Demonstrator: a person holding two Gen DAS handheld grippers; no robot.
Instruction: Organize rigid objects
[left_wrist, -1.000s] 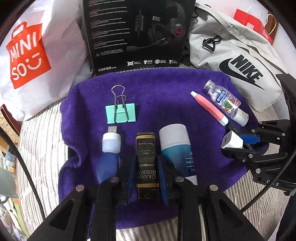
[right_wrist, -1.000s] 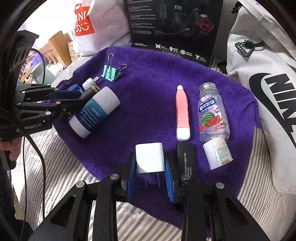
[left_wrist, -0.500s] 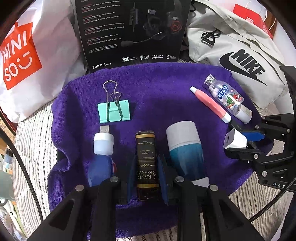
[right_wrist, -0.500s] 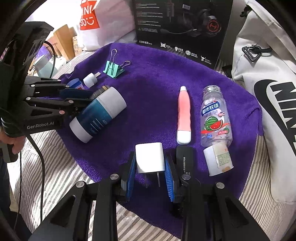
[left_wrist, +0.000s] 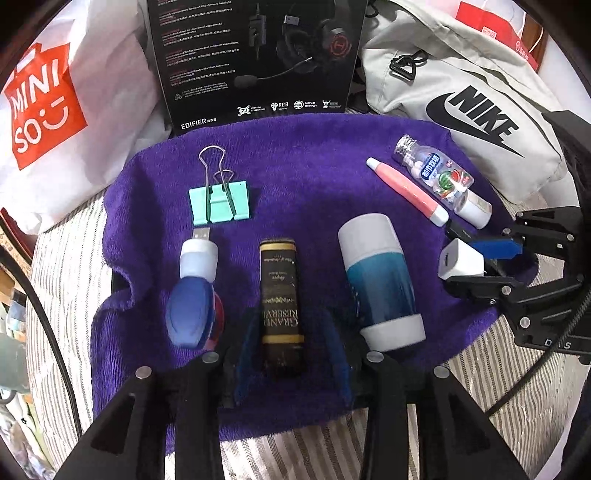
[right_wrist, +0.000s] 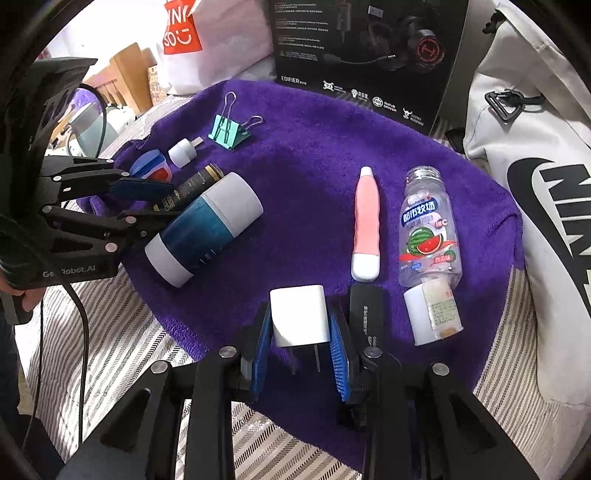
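On the purple towel (left_wrist: 303, 173) my left gripper (left_wrist: 291, 343) stands open around the black Grand Reserve tube (left_wrist: 280, 295), with gaps on both sides. My right gripper (right_wrist: 299, 332) stands open around the white charger (right_wrist: 299, 317), which lies on the towel; it also shows in the left wrist view (left_wrist: 460, 260). A teal-and-white bottle (left_wrist: 380, 280) lies right of the tube, a blue-and-white USB light (left_wrist: 195, 284) left of it. A green binder clip (left_wrist: 219, 201), a pink pen (left_wrist: 406, 190) and a candy bottle (left_wrist: 439, 177) lie farther back.
A black headset box (left_wrist: 258, 59) stands behind the towel. A white Miniso bag (left_wrist: 48, 107) is at back left and a grey Nike bag (left_wrist: 472, 99) at back right. A black flat item (right_wrist: 365, 306) lies beside the charger. The striped cover (right_wrist: 122, 332) surrounds the towel.
Both grippers have opened slightly, letting go of the black tube and the white charger, and both have drawn back a little. The objects have stayed on the towel.
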